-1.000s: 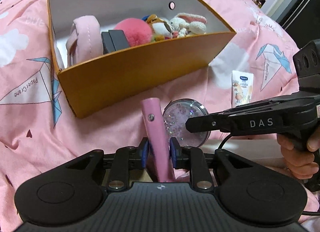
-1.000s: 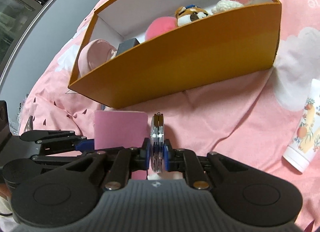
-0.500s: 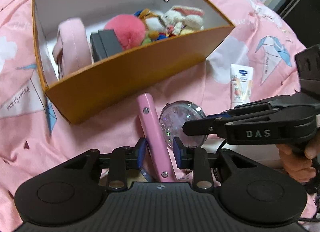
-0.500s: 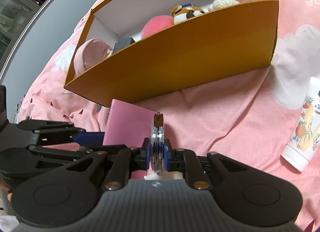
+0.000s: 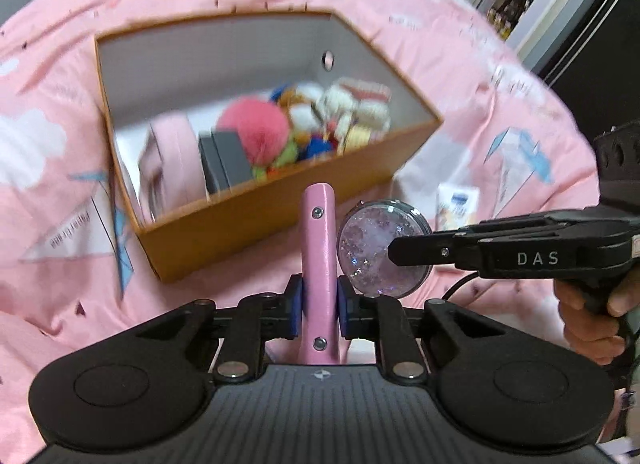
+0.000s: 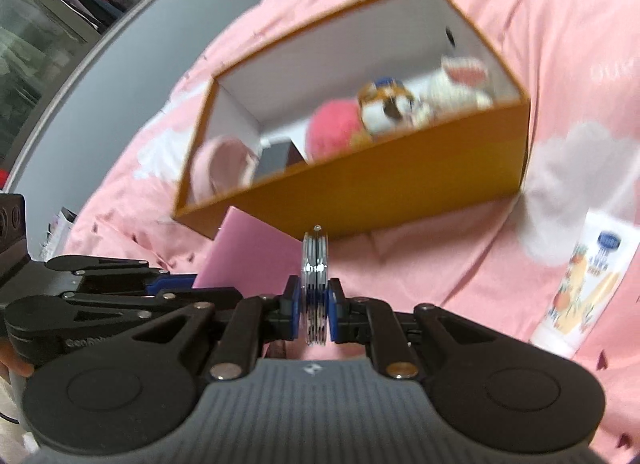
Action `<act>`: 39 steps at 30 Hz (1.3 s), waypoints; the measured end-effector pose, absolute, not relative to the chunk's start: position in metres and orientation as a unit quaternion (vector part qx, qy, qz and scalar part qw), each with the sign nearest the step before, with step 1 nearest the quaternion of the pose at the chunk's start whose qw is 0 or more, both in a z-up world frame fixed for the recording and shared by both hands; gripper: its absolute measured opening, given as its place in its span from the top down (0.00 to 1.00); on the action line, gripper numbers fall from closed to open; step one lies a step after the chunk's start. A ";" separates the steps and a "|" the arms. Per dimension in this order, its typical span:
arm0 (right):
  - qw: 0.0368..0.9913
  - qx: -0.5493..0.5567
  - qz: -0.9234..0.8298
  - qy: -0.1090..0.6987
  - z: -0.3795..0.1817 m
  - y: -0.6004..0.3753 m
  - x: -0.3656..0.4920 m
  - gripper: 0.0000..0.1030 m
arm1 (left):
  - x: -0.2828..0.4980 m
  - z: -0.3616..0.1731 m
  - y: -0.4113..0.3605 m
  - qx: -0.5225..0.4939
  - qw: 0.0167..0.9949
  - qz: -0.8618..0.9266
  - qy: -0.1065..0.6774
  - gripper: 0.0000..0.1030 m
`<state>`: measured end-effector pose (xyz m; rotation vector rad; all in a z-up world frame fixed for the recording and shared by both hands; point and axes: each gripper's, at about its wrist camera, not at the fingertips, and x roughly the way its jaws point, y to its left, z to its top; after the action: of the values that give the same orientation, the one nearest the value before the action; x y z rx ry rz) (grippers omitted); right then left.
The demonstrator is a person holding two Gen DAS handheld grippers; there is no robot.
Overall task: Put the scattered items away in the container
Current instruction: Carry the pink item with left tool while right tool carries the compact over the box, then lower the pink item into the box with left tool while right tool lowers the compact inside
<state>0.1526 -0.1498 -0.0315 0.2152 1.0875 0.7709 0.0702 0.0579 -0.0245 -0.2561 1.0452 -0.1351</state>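
**Both held items lifted clear of the bedspread, level with the box rim**

Since a second ago both grippers have risen: the orange box [image 5: 256, 224] now sits lower and farther off in each wrist view, and more of its inside shows. The left gripper [image 5: 320, 304] is clamped on a flat pink case [image 5: 319, 264], which stands upright on its thin edge between the blue pads; the jaws have come down to their tightest grip. The right gripper [image 6: 315, 306] is closed on a round glittery compact [image 6: 315, 284], seen edge-on from its own camera and face-on in the left wrist view, just beside the pink case.

Both items hang in front of the box's near wall, not yet over it. Inside the box lie a pink pompom [image 5: 256, 130], plush toys [image 5: 348, 112], a dark grey block [image 5: 224, 160] and a pale pink pouch [image 5: 172, 160]. A cream tube [image 6: 584, 284] lies on the pink bedspread [image 5: 60, 296] to the right of the box, well apart from both grippers.
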 end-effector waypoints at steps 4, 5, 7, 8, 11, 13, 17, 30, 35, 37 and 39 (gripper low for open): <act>0.790 0.107 0.375 0.473 -0.004 -0.151 0.158 0.86 | 0.072 0.006 0.065 -0.124 0.875 -0.067 0.464 0.81; 0.792 0.107 0.380 0.465 0.003 -0.150 0.161 0.86 | 0.073 0.013 0.068 -0.125 0.879 -0.068 0.456 0.81; 0.797 0.107 0.388 0.451 0.014 -0.146 0.167 0.86 | 0.078 0.027 0.073 -0.127 0.886 -0.066 0.441 0.81; 0.800 0.106 0.392 0.443 0.020 -0.143 0.171 0.86 | 0.081 0.032 0.076 -0.128 0.890 -0.065 0.434 0.81; 0.806 0.102 0.400 0.425 0.033 -0.133 0.186 0.86 | 0.096 0.047 0.088 -0.128 0.899 -0.049 0.416 0.81; 0.807 0.100 0.405 0.417 0.038 -0.123 0.200 0.86 | 0.107 0.054 0.094 -0.123 0.905 -0.036 0.405 0.81; 0.808 0.095 0.403 0.418 0.038 -0.101 0.231 0.86 | 0.139 0.058 0.113 -0.130 0.906 -0.010 0.403 0.81; 0.769 0.078 0.397 0.494 -0.027 -0.022 0.311 0.86 | 0.222 0.005 0.152 -0.124 0.852 0.074 0.504 0.81; 0.751 0.080 0.393 0.524 -0.053 -0.003 0.326 0.86 | 0.233 -0.020 0.157 -0.131 0.831 0.094 0.532 0.81; 0.744 0.085 0.393 0.534 -0.061 0.002 0.329 0.86 | 0.236 -0.027 0.159 -0.132 0.825 0.104 0.539 0.81; 0.736 0.090 0.393 0.544 -0.068 0.007 0.331 0.86 | 0.236 -0.031 0.159 -0.131 0.821 0.112 0.544 0.81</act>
<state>0.3307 0.0068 -0.0676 0.1967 1.1946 0.8623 0.2365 0.1593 -0.0306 -0.2779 1.1579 0.2388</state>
